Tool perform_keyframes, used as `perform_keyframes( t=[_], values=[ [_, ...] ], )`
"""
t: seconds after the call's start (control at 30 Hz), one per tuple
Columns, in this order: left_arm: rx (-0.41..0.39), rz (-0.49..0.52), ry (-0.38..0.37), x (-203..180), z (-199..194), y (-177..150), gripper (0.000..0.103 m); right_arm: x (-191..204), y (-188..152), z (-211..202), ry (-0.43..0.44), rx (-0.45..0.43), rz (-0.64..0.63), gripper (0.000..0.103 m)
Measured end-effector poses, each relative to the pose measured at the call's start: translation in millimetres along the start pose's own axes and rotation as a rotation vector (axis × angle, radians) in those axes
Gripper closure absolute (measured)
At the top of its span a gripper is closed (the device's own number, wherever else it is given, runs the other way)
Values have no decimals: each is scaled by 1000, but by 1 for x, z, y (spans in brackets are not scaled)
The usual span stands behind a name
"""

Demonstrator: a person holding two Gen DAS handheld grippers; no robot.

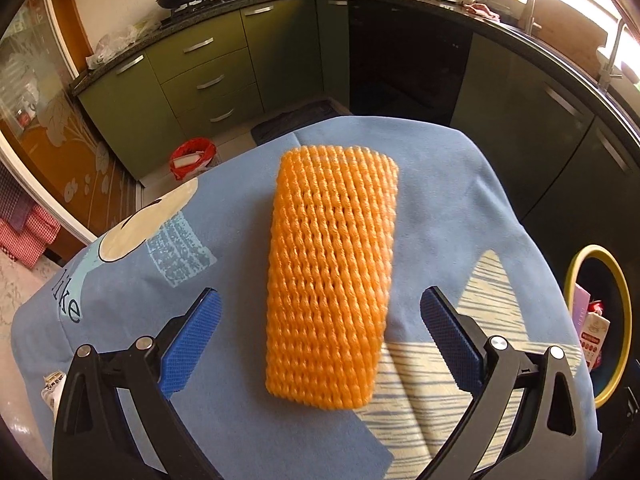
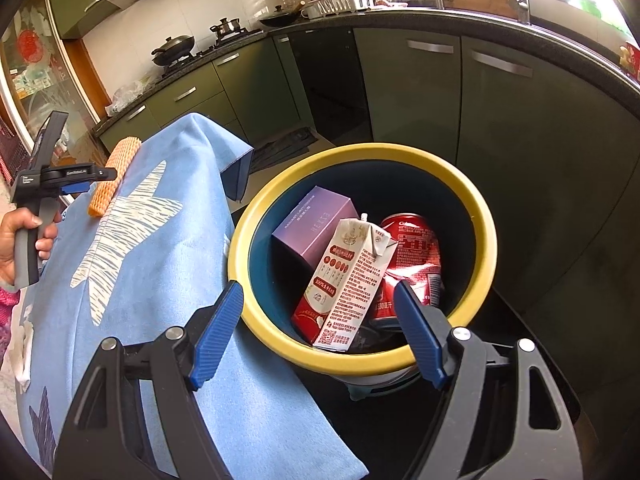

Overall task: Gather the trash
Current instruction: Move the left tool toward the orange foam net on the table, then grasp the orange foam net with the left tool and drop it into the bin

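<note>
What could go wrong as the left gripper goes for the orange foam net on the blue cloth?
1. The orange foam net is soft; the open left gripper, straddling its near end, may crush it or lose hold of it.
2. The fingers could snag the loose blue cloth beneath.
3. The yellow-rimmed bin already holds a milk carton, purple box and red can; the light net might land on top and fall out.

Orange foam net (image 1: pixel 332 276) flat on cloth, bin (image 2: pixel 486 216) holding trash

Green cabinets (image 1: pixel 208 80), dark countertop (image 2: pixel 500 20), tiled floor (image 1: pixel 236 140), bright window light.
</note>
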State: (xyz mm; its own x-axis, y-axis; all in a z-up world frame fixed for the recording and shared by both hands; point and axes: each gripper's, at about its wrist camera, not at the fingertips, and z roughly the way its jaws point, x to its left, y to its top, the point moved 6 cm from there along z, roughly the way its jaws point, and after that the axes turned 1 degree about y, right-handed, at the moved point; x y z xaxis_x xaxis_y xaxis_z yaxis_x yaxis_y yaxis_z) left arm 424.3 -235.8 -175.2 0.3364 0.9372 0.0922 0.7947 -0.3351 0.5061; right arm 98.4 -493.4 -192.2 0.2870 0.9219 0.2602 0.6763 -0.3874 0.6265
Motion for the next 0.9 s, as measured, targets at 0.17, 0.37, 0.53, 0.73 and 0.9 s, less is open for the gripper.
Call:
perform_keyframes(
  t=[0.17, 0.37, 0.53, 0.73, 0.9],
  values=[
    [43, -33, -26, 8, 15, -2, 38, 1, 1, 2, 10, 2, 0, 30],
    [5, -13, -25, 4, 11, -5, 68, 2, 1, 0, 10, -2, 3, 30],
    [-34, 12, -35, -1, -12, -13, 86, 3, -1, -5, 13, -7, 3, 30],
    [-89, 53, -53, -17, -54, -35, 87, 4, -3, -17, 17, -22, 3, 30],
    [-131, 114, -97, -50, -105, -59, 87, -1, -8, -32, 12, -37, 12, 30]
  ],
)
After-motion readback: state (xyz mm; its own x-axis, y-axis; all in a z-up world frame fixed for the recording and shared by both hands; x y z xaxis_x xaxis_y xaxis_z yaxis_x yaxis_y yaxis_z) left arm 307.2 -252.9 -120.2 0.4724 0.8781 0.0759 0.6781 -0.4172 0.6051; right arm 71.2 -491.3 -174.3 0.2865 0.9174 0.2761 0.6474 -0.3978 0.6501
